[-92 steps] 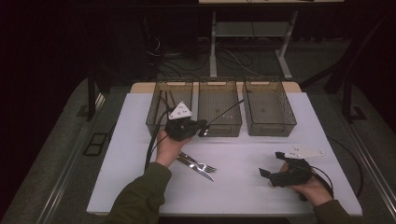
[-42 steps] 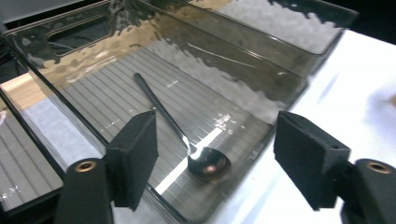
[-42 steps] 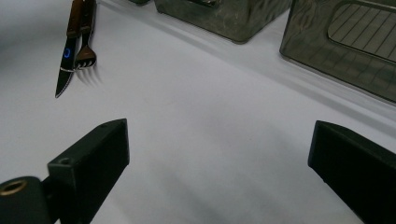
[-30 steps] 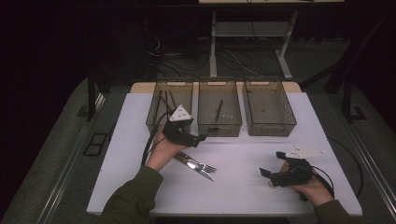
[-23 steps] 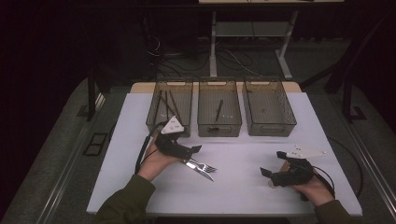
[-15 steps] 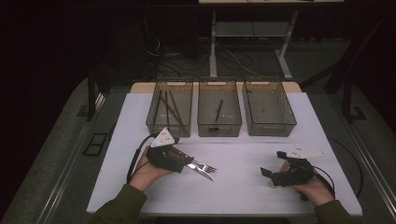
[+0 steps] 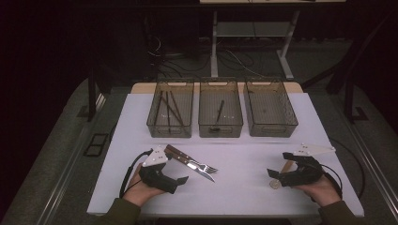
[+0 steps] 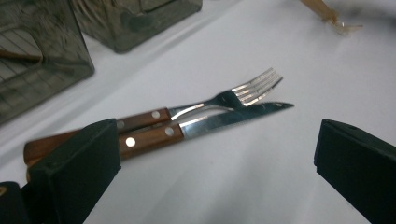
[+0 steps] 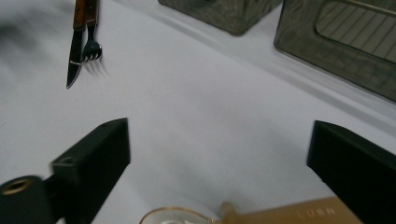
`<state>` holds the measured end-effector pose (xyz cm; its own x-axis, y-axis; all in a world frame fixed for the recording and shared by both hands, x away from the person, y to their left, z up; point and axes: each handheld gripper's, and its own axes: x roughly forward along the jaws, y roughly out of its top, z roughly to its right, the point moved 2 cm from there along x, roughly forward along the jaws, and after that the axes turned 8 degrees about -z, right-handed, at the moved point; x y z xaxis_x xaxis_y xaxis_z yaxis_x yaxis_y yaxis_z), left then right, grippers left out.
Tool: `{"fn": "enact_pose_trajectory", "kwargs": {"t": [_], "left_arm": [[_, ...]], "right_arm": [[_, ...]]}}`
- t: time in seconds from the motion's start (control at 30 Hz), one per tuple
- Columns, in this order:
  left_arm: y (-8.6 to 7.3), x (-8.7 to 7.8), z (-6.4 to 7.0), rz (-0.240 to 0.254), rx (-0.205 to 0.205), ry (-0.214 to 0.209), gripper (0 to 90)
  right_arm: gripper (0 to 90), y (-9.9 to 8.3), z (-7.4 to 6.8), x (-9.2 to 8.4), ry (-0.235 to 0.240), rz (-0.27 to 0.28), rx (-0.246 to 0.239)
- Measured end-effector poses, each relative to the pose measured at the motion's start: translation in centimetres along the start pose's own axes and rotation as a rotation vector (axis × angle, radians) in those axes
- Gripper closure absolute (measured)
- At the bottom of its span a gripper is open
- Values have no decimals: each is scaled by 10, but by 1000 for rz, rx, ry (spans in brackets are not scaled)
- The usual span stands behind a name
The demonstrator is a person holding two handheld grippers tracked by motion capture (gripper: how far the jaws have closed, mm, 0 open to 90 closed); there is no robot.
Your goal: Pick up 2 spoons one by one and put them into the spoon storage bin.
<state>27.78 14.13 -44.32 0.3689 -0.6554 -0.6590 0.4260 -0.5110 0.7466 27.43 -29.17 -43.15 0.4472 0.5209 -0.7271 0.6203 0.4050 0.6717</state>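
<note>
High view: three bins (image 7: 220, 110) along the surface's (image 7: 244, 187) far edge, the left holding sticks. My left gripper's (image 7: 180, 180) jaws, just opening, stand wide around the knife (image 8: 196, 126) and fork (image 8: 224, 98) at mid-surface, gripping nothing; right gripper's (image 7: 272, 174) likewise empty.

Dim room, dark beyond my white counter (image 7: 244, 140), which catches soft light from overhead. Faint glare glints off the fork (image 8: 252, 88) tines (my left gripper view). My black jaws loom blurred up close; far bins (image 9: 336, 42) smear out of focus.
</note>
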Motion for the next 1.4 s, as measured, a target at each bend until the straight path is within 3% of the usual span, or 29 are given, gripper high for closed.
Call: {"fn": "enact_pose_trajectory", "kwargs": {"t": [0.07, 0.2, 0.37, 0.5, 0.8, 1.4], "left_arm": [[-2, -2, 1, -4, 5, 0, 0], [-4, -5, 1, -9, 7, -5, 0], [-5, -1, 2, -18, 5, -14, 12], [-5, 0, 4, -33, 17, -18, 15], [-5, 1, 4, -38, 19, -18, 19], [-4, 3, 4, -44, 18, -23, 21]], "right_arm": [[219, -2, 0, -3, 5, -22, 8], [471, -8, 0, -4, 16, -69, -20], [724, -17, 2, -7, -17, -114, -56], [859, -23, 3, -8, 14, -147, -78], [898, -29, -1, 0, 12, -218, -127], [898, -23, -3, 14, 3, -216, -152]]}}
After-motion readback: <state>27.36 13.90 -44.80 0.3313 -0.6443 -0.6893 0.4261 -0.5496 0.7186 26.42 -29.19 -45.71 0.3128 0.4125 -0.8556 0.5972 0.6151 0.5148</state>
